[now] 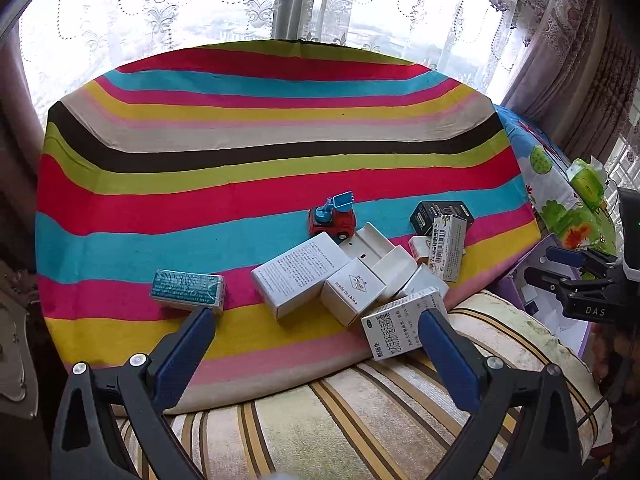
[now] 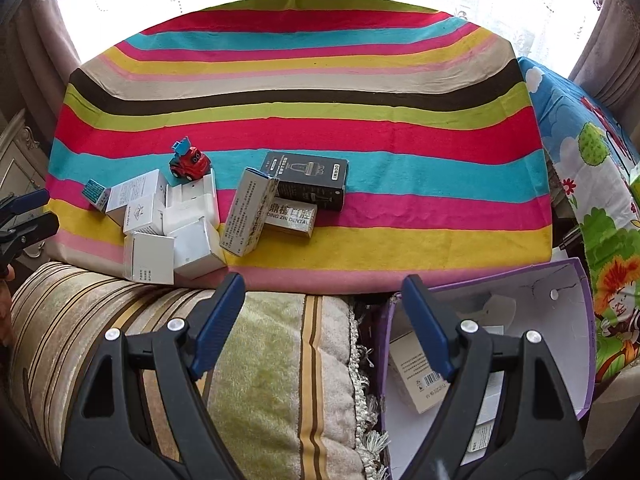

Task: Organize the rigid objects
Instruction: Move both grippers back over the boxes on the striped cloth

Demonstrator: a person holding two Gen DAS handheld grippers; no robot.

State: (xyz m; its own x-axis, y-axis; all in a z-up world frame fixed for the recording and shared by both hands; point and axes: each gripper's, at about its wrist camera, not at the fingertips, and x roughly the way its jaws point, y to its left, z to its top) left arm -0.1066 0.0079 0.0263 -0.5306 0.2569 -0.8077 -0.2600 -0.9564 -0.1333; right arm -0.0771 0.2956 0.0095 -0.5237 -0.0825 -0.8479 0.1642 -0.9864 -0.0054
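Observation:
Several small boxes lie in a heap on the striped cloth [image 1: 240, 152]: a large white box [image 1: 298, 276], a "made in china" box [image 1: 354, 294], a medicine box [image 1: 400, 324], a teal box [image 1: 188, 288] and a black box [image 2: 310, 180]. A red toy truck [image 1: 332, 218] stands behind them. My left gripper [image 1: 316, 316] is open and empty, just in front of the heap. My right gripper [image 2: 324, 284] is open and empty, above the cushion edge beside the purple box [image 2: 576, 280], which holds several boxes. The right gripper also shows in the left wrist view [image 1: 568, 268].
A striped cushion [image 2: 280, 360] lies under both grippers. A cartoon-print cloth [image 2: 600, 184] covers the right side, with a green tissue pack [image 1: 586, 182] on it. Lace curtains and a window stand behind the table.

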